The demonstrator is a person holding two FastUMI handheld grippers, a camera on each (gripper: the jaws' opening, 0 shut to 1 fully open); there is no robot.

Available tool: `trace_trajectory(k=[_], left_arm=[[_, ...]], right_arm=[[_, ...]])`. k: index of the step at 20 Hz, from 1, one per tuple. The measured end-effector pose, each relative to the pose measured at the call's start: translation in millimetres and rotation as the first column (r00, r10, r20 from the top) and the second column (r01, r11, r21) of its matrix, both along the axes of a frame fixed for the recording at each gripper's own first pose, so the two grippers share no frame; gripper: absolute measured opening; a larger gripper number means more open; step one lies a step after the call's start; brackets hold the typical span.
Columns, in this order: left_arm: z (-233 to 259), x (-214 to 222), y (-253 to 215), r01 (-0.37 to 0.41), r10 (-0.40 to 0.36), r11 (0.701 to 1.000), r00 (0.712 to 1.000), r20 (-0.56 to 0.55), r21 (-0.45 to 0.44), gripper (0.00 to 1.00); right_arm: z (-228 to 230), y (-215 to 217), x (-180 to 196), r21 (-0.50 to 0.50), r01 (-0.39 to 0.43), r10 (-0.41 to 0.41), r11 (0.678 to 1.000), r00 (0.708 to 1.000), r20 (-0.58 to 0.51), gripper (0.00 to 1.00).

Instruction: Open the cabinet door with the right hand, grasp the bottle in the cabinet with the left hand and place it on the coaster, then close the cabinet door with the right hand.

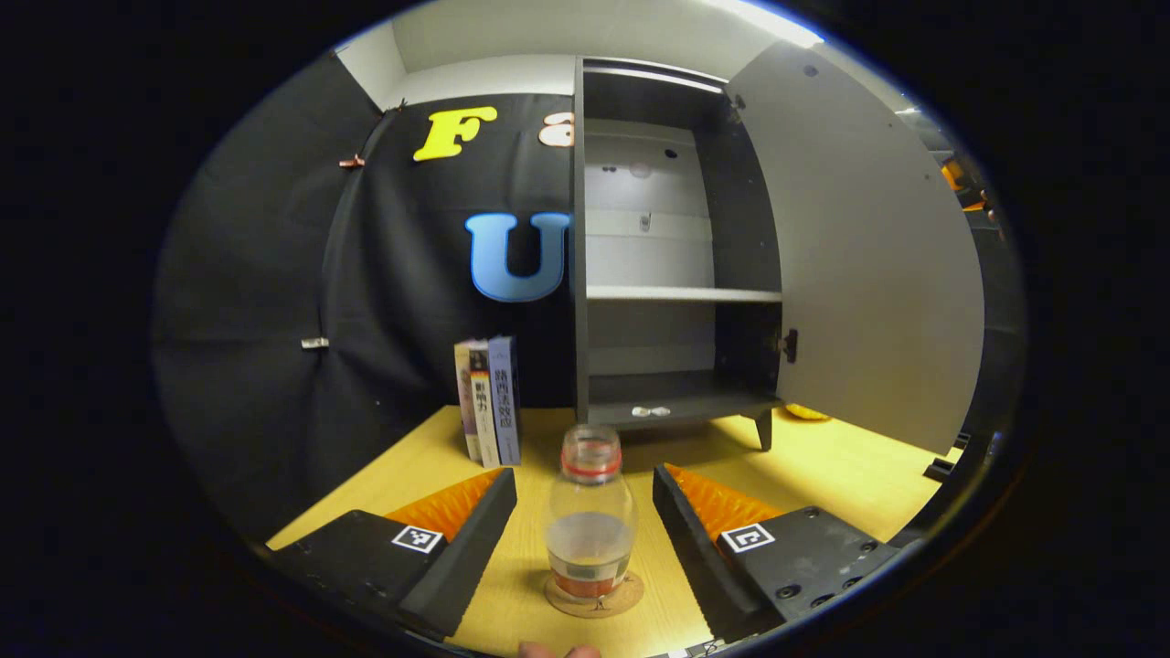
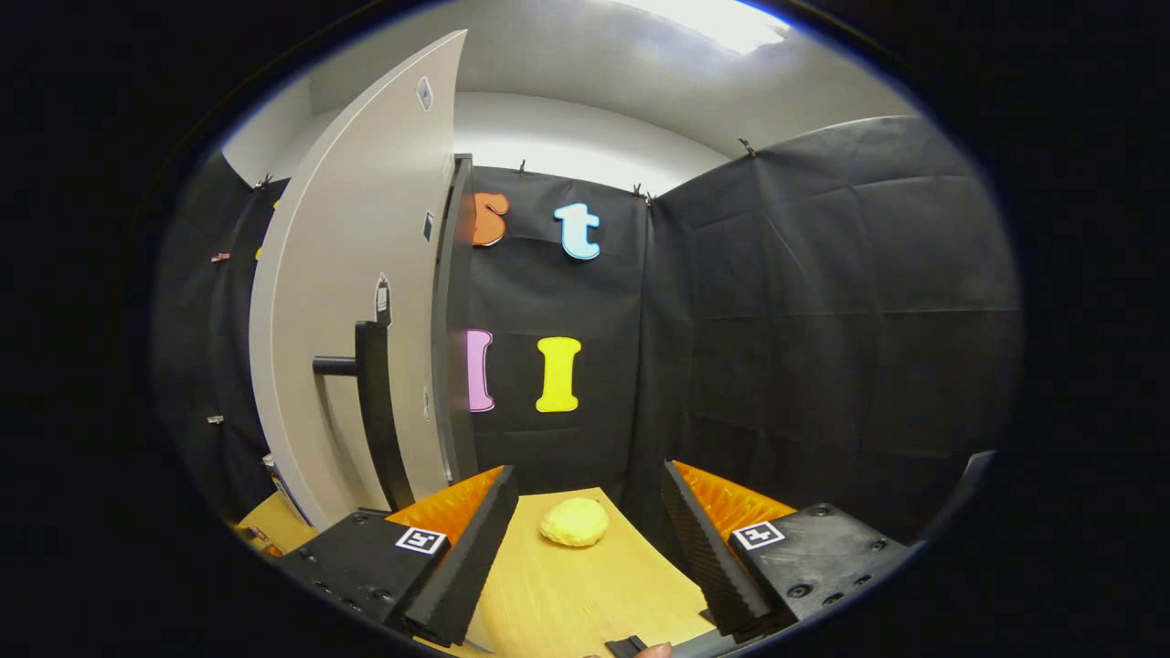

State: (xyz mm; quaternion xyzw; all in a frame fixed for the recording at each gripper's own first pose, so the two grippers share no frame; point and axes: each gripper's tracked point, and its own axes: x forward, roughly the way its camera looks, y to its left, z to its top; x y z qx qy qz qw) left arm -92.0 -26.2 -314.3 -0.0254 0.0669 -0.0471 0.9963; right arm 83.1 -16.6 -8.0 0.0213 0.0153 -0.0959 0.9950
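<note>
While bottle (image 1: 590, 516) stands, left gripper (image 1: 585, 539) gapes

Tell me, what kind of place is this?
Probably a test booth set up like a room at home: black cloth walls around a wooden table with a small cabinet, some books and a bottle.

A small row of books (image 1: 488, 400) stands upright on the yellow wooden tabletop (image 1: 823, 466), at about ten o'clock in the left gripper view's lower half, spines facing forward and the stack touching the black cloth behind it. In the right gripper view a pale yellow, rounded lump (image 2: 574, 522) lies on the same wood surface near six o'clock; what it is cannot be told. Small metal clips (image 1: 313, 343) pin the cloth at nine o'clock.
</note>
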Motion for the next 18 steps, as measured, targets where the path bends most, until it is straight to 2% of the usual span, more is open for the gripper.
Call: trace_trajectory(k=[3,6,11,13,18], left_arm=[[41.4,-2.8,1.1,-0.015,0.015,1.000,1.000,0.007,0.005,0.95],[82.7,-3.1,12.9,-0.064,0.064,0.998,0.998,0.001,0.026,0.95],[164.1,4.0,21.1,-0.117,0.118,0.992,0.993,0.020,-0.049,0.94],[194.8,7.9,23.7,-0.126,0.128,0.991,0.991,0.048,-0.045,0.92],[214.1,11.6,19.2,-0.140,0.140,0.990,0.990,0.005,-0.036,0.95]], right_arm=[[-0.9,5.6,3.3,-0.013,-0.044,0.044,0.999,0.999,-0.007,0.98],[0.1,8.1,7.5,0.015,-0.064,0.065,0.998,0.998,-0.011,0.98],[7.1,11.2,15.2,0.055,-0.076,0.076,0.996,0.997,0.009,0.98],[8.0,16.2,12.6,0.060,-0.088,0.088,0.994,0.996,0.008,0.97],[2.9,31.0,-0.5,0.080,-0.105,0.107,0.991,0.994,-0.011,0.97]])
